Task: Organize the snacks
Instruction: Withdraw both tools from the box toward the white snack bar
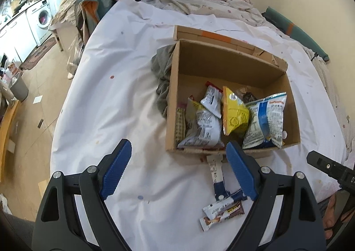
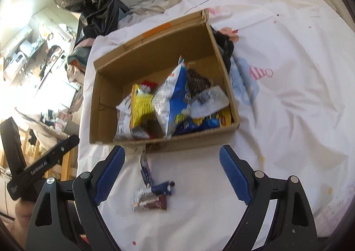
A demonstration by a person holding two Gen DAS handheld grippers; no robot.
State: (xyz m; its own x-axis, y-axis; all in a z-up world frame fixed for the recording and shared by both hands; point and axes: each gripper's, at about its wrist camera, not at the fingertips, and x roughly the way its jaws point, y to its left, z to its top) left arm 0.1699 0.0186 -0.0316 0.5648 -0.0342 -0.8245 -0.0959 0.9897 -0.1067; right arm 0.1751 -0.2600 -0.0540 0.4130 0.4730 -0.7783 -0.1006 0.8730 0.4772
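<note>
Snacks still out of the box (image 1: 233,95) lie on the white sheet (image 1: 133,95) just before its near wall: 1 long bar (image 1: 216,173) with its long axis running toward the box, and a cluster of small bars (image 1: 221,211) lying crosswise beside it. Judged light, crinkly and slippery, these are best pinched across the narrow middle. Left gripper (image 1: 178,169) and right gripper (image 2: 172,173) both stand wide apart, holding nothing.

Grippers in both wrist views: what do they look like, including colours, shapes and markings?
Both match: the left gripper and right gripper have black plastic frames with triangular cut-outs, silver round pivot bolts and blue textured finger pads. In the right wrist view, the left gripper's black body carries white lettering. No cables or sleeves show.
</note>
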